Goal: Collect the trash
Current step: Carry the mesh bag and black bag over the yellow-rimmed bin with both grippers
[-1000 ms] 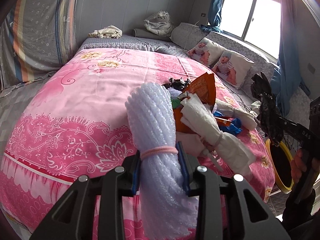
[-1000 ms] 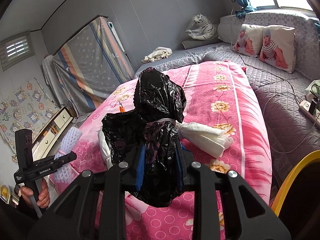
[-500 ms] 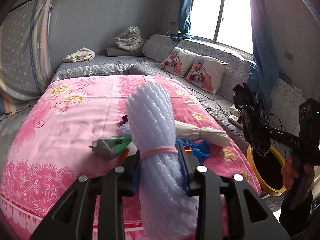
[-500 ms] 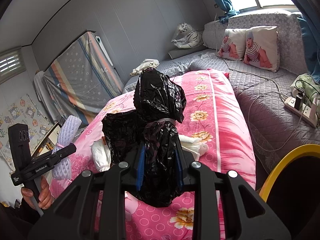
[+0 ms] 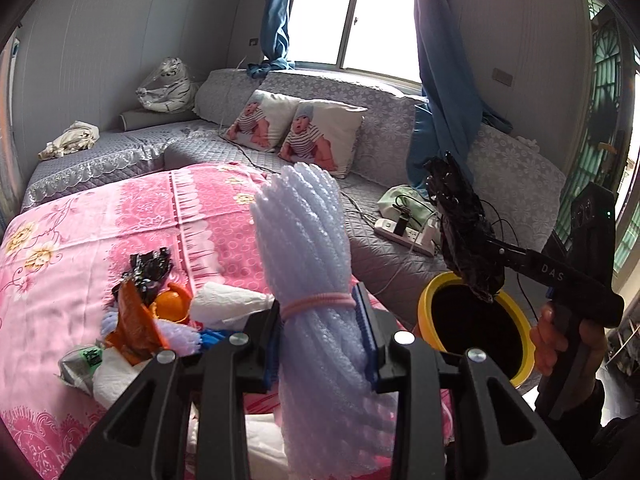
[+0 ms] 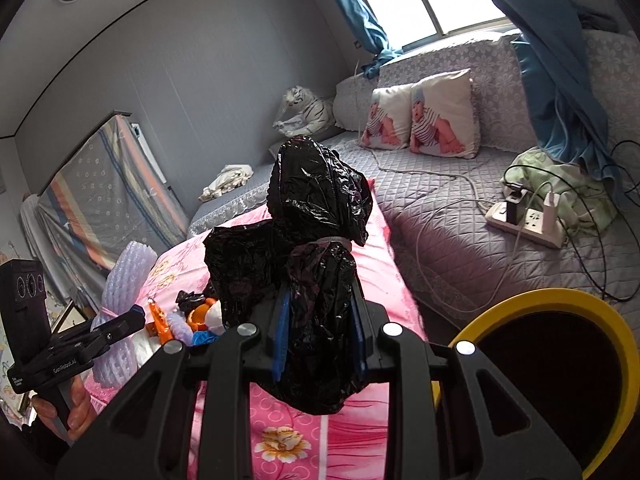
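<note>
My left gripper (image 5: 320,328) is shut on a roll of pale lilac foam netting (image 5: 308,248) bound with a pink band; it stands upright over the bed's near edge. My right gripper (image 6: 318,332) is shut on a bundle of crumpled black plastic bags (image 6: 316,216), seen from the left wrist as black bags (image 5: 460,224) held just over the rim of the yellow bin (image 5: 430,292). The yellow bin (image 6: 532,300) has a dark inside and sits at the bed's right. A trash pile (image 5: 152,316) of orange wrapper, tissue and black plastic lies on the pink bedspread (image 5: 100,216).
A grey quilted sofa bed (image 5: 380,248) behind the bin carries a white power strip (image 5: 404,234) with cables and two baby-print pillows (image 5: 304,132). Blue curtains (image 5: 444,92) hang by the window. A person's hand (image 5: 560,336) grips the right tool's handle.
Both grippers have swung right, away from the bed's middle toward the yellow bin. The black bags now hang at the bin's rim, and the foam roll has come nearer to it.
</note>
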`<state>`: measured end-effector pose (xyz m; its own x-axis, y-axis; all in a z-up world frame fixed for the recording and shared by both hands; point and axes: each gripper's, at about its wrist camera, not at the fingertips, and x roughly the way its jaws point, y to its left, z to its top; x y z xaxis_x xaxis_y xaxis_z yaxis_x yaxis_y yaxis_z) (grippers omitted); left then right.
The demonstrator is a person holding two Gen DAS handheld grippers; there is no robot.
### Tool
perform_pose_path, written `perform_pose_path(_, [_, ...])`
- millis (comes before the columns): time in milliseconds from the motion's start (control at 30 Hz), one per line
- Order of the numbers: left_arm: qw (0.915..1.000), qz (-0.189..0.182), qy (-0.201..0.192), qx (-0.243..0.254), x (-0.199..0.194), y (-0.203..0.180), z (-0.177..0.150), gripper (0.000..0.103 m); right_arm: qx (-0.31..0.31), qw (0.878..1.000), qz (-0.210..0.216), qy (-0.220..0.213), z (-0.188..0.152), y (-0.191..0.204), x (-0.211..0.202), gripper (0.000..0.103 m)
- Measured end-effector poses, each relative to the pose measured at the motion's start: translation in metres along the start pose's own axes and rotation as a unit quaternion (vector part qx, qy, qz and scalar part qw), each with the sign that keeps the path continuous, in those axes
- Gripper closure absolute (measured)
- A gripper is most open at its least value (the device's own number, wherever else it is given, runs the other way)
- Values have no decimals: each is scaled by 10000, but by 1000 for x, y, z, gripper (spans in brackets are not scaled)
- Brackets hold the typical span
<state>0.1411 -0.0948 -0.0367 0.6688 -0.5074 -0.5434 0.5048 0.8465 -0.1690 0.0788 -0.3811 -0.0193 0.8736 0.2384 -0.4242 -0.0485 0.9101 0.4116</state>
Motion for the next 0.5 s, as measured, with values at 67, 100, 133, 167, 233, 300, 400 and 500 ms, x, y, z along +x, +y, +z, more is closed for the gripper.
perform_pose_path(67, [9999,-112,7,113,7,-11,6,73,124,9998,-102,-110,4,-12,-8,79])
perform_pose_path(100, [9997,-182,16,156,10,-15,8,73,194,9996,-150,-162,6,-19,-12,79])
perform_pose_path(133, [9995,-244,30,200,14,-21,11,73,253,9992,-212,-217,7,-24,-17,79])
perform_pose_path(167, [9992,-305,39,240,18,-26,14,73,299,9988,-288,-266,8,-28,-20,79])
perform_pose_path(233, [9986,-421,56,328,26,-37,19,73,375,9976,-444,-367,8,-38,-30,79])
perform_pose_path(300, [9976,-543,69,419,33,-49,23,73,463,9961,-588,-458,9,-49,-38,79])
perform_pose_path(400, [9959,-695,102,565,43,-67,27,73,614,9934,-795,-553,9,-63,-49,79])
perform_pose_path(500, [9935,-913,175,662,54,-85,31,73,790,9896,-1042,-607,8,-78,-57,78])
